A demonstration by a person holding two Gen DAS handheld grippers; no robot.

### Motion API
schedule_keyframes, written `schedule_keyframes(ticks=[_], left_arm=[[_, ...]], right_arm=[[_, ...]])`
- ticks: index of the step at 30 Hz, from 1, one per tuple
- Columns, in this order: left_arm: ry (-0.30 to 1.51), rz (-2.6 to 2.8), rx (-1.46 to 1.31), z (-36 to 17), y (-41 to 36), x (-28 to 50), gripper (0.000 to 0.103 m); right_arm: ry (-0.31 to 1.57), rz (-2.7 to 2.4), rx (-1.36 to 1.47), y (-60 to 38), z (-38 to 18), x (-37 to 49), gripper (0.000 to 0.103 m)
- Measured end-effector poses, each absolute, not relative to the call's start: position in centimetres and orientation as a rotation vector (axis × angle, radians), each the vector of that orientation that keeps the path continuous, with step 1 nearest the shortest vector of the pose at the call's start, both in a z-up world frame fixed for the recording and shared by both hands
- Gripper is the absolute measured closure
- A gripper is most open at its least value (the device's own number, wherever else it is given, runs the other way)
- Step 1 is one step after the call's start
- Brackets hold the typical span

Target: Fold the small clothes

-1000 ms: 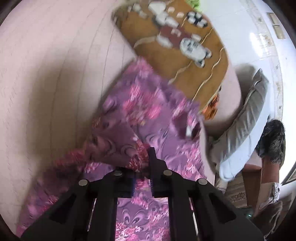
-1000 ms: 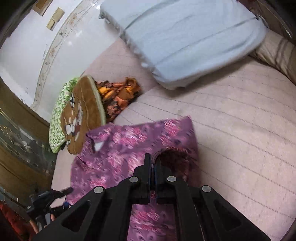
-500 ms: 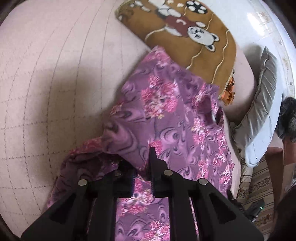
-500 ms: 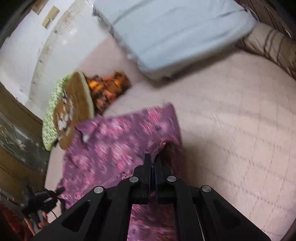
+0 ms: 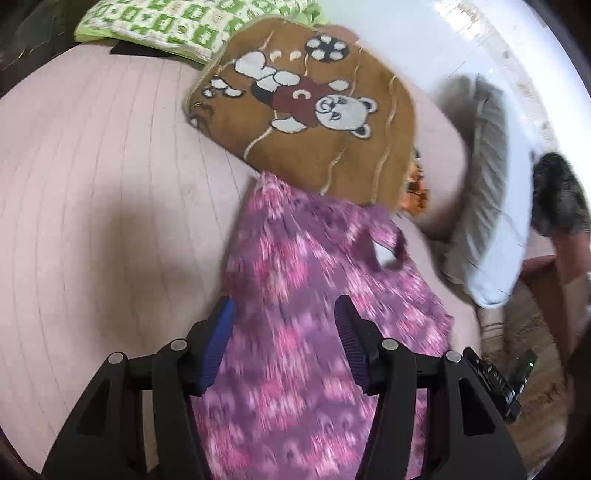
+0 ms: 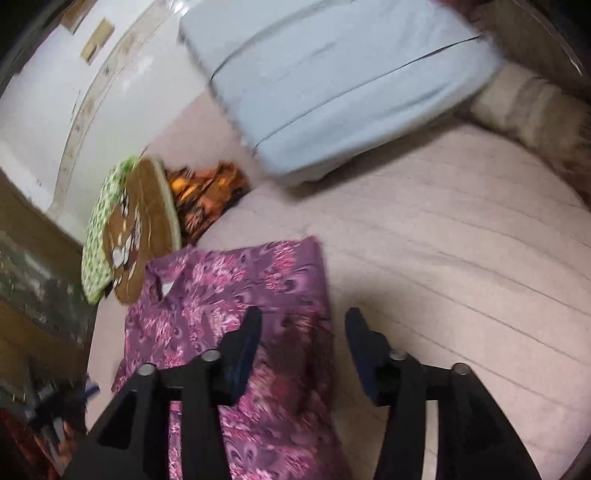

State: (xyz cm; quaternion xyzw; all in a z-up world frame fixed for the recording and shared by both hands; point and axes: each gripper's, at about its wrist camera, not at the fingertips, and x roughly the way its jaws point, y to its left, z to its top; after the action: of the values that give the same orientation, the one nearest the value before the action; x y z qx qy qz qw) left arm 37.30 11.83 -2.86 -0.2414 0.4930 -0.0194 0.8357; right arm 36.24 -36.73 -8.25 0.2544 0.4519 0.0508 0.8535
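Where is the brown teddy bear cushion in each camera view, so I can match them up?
Left wrist: brown cushion fills the upper middle, face up, just beyond the purple garment.
Right wrist: the cushion sits at middle left, seen almost edge on, left of the garment.
Shared landmark: the orange cloth beside the cushion.

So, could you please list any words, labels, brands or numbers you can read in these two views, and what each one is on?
None: no readable text in either view.
Brown bear cushion: a cartoon picture only, no lettering.
Purple floral garment: a small pale tag at the neck, too blurred to read.
Green patterned cloth: squares only, no words.
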Motion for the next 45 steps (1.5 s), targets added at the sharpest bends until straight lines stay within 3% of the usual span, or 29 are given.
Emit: schedule_keyframes(ticks=[4,5,6,7,11,17,19,25,29,32,34,40,45], left_arm=[[1.152,0.037,-0.484,-6.1,12.4,41.4,0.048],[1.172,0.046,-0.483,-6.9,12.4,41.9,0.049],[1.19,0.054,-0.477,-7.4,12.2,42.2,0.053],[1.199,0.06,-0.465,-7.8,12.1,42.4,0.056],[1.167,0.134,-0.35,-8.8,11.9,42.4,0.057],[1.182,0.131,-0.314,-9.1,13.0,41.6,0.057],[1.179,0.095,-0.325,-8.1,13.3,40.6,0.057],[1.119,0.005,-0.173,-5.3,9.7,36.9,0.056],[1.189,0.021,-0.032,-8.3,7.4,36.8,0.055],[1.187,0.038,-0.079,-10.3,8.4,36.2,0.043],[1.2,0.045,-0.137,-10.0,9.6,36.0,0.041],[1.236,0.057,-0.267,-7.7,13.5,33.1,0.042],[1.243,0.062,-0.302,-5.9,15.9,27.8,0.042]], right_arm=[[1.013,0.105,0.491,-34.6,-10.0,38.2,0.051],[1.012,0.132,0.465,-33.8,-10.0,38.4,0.063],[1.014,0.135,0.396,-33.0,-9.8,38.3,0.087],[1.011,0.138,0.333,-32.2,-9.6,38.4,0.093],[0.828,0.123,0.191,-31.7,-5.5,37.3,0.093],[1.035,0.054,0.2,-33.5,-11.5,39.1,0.091],[0.989,0.044,0.227,-34.1,-10.8,38.1,0.083],[0.837,0.157,0.465,-35.7,-7.9,33.7,0.083],[0.883,0.212,0.483,-33.5,-9.5,33.2,0.083],[0.987,0.171,0.477,-33.4,-13.1,33.5,0.089],[0.973,0.182,0.499,-33.2,-12.9,33.4,0.089],[0.967,0.199,0.486,-33.9,-9.1,31.3,0.079],[0.977,0.204,0.44,-35.2,-7.4,24.6,0.063]])
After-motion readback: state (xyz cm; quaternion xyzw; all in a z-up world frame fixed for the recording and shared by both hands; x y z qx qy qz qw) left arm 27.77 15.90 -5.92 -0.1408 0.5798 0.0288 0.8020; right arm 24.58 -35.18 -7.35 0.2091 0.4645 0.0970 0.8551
